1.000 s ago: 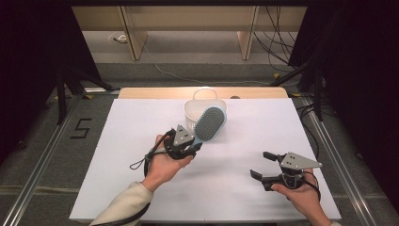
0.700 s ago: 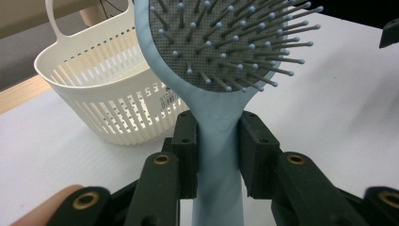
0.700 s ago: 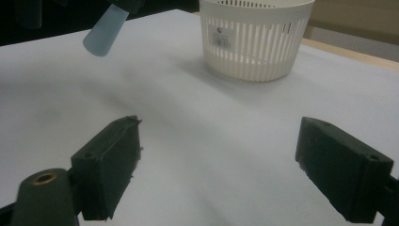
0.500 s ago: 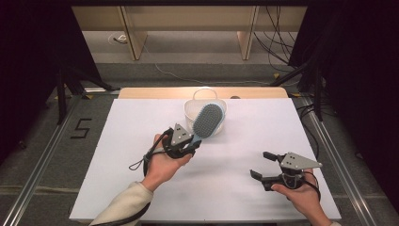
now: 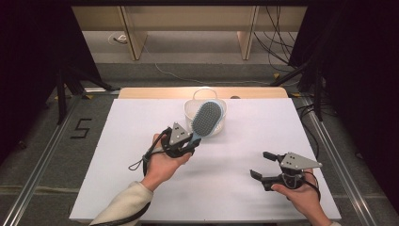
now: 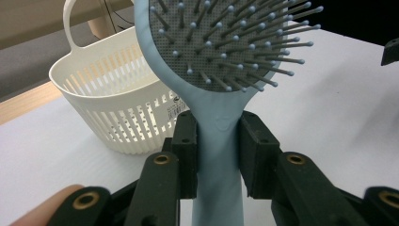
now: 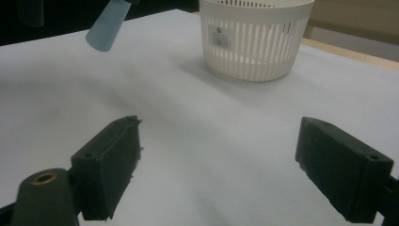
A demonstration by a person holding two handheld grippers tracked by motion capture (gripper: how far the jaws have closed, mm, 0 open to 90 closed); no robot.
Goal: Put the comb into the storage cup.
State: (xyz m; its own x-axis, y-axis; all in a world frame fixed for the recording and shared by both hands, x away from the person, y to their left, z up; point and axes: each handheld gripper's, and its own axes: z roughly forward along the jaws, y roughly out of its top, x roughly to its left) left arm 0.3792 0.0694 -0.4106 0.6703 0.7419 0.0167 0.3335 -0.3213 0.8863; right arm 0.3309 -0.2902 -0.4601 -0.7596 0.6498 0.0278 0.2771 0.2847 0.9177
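Observation:
A light blue hairbrush [image 5: 206, 119] with grey bristles is held by its handle in my left gripper [image 5: 186, 141], which is shut on it above the middle of the table. The brush head [image 6: 226, 42] is raised over the near rim of a white slotted basket [image 5: 205, 110]. In the left gripper view the handle [image 6: 219, 155] is clamped between both black jaws, with the basket [image 6: 117, 113] behind on the left. My right gripper [image 5: 262, 164] hovers open at the front right, nothing between its jaws. The right gripper view shows the basket [image 7: 254, 37] and the handle's end [image 7: 107, 27].
A white board [image 5: 117, 155] covers the table, with a wooden strip [image 5: 155, 92] along its far edge. Metal rails run down both sides. A number 5 [image 5: 81, 128] is marked on the floor at the left. Cables lie on the floor behind.
My left gripper has lifted the hairbrush a little farther toward the basket, so the brush head now overlaps its rim. The right gripper has stayed in place.

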